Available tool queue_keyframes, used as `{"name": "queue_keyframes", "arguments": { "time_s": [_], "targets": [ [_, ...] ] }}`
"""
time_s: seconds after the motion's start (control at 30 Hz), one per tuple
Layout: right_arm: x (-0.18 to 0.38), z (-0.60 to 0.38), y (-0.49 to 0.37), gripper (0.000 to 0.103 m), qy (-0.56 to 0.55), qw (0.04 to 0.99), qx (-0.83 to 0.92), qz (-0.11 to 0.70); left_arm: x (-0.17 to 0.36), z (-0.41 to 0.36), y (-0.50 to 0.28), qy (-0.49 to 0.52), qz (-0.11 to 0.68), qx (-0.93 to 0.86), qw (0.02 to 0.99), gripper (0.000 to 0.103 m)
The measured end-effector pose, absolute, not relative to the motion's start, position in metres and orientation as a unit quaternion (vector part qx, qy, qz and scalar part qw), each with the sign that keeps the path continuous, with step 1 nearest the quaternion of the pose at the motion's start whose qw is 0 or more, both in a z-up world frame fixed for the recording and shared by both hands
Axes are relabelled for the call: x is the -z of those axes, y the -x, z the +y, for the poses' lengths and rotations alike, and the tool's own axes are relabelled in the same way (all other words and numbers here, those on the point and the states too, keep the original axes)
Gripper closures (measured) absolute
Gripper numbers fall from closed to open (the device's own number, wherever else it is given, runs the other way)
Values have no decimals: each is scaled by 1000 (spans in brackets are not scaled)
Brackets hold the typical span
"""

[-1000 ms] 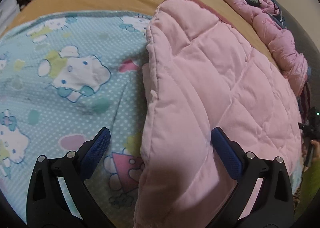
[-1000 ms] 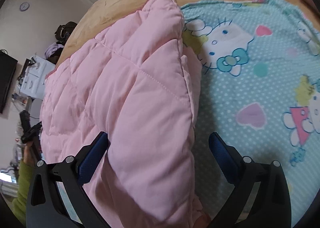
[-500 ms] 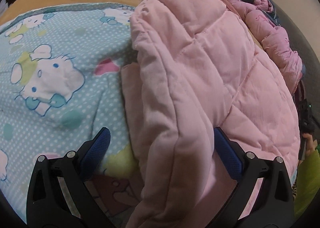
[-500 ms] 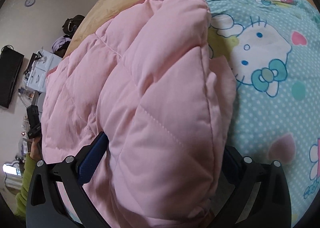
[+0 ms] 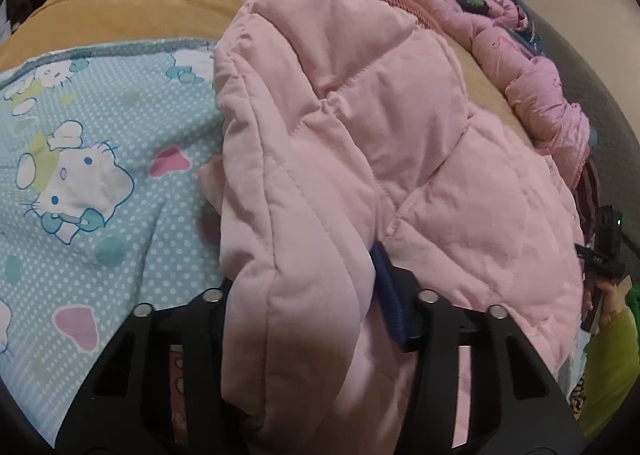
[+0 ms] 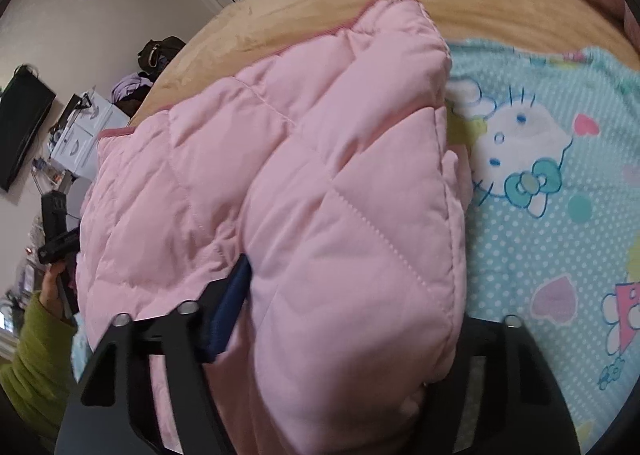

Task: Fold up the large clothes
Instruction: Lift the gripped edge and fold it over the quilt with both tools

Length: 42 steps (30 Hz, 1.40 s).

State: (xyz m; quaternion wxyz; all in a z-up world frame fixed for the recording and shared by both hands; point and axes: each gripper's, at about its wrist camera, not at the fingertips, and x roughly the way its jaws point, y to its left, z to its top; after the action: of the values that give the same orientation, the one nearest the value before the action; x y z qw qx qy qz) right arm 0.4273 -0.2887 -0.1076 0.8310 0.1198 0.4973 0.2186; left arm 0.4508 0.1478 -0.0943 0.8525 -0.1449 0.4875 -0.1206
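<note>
Left tool (image 5: 304, 295) clamped on pink quilted jacket (image 5: 360, 143) edge; right tool (image 6: 344, 311) clamped likewise. Jacket bulk ahead of both tools, on cartoon-print sheet (image 5: 100, 159) on bed.

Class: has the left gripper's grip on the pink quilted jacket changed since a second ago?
Yes. The left gripper has closed onto the pink quilted jacket.

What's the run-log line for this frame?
left claw: shut on pink quilted jacket | right claw: shut on pink quilted jacket | surface: Hello Kitty sheet

Black hand-held gripper (image 5: 304, 287), blue pads (image 5: 390, 299)
</note>
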Motion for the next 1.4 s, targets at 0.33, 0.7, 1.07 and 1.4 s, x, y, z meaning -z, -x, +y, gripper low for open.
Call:
{"name": "queue_keyframes", "arguments": {
  "time_s": [0.33, 0.7, 1.07, 1.4],
  "targets": [
    [86, -293, -402, 64, -135, 854, -210, 457, 64, 153, -415, 125, 450, 123, 876, 79],
    [49, -294, -368, 68, -120, 859, -220, 446, 41, 157, -386, 128, 442, 126, 879, 81],
    [34, -278, -309, 69, -116, 849, -240, 456, 37, 160, -323, 127, 448, 126, 876, 81],
    [35, -275, -250, 69, -117, 844, -248, 460, 36, 162, -256, 124, 445, 121, 879, 81]
  ]
}}
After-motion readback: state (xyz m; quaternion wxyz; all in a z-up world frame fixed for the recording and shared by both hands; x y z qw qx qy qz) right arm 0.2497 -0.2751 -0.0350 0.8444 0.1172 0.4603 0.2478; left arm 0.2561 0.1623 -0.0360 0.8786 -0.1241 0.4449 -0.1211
